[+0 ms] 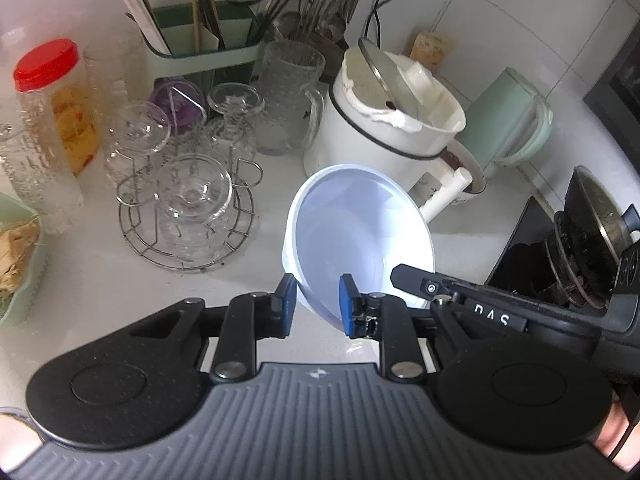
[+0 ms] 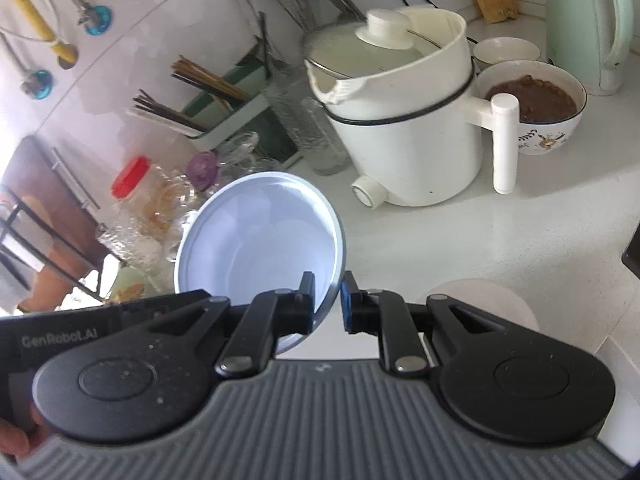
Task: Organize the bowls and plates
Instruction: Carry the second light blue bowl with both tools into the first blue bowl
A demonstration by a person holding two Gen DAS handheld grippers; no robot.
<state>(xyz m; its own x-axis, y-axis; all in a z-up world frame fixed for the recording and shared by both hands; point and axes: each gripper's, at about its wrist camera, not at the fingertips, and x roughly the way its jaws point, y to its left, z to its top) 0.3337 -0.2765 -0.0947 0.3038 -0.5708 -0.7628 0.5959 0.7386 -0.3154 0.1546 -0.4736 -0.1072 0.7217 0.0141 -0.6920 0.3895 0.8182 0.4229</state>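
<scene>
Bowl [image 1: 352, 232] before the cooker [image 1: 384, 132], glass rack [image 1: 188, 236] to its left.

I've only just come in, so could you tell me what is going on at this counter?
A person is tidying dishes with a hand-held gripper in each hand. The left gripper has its jaws closed on the rim of a white bowl, held tilted above the white counter. The right gripper grips the rim of a pale blue plate, also held tilted above the counter. Behind them stand a white electric pot and a rack of glasses.
</scene>
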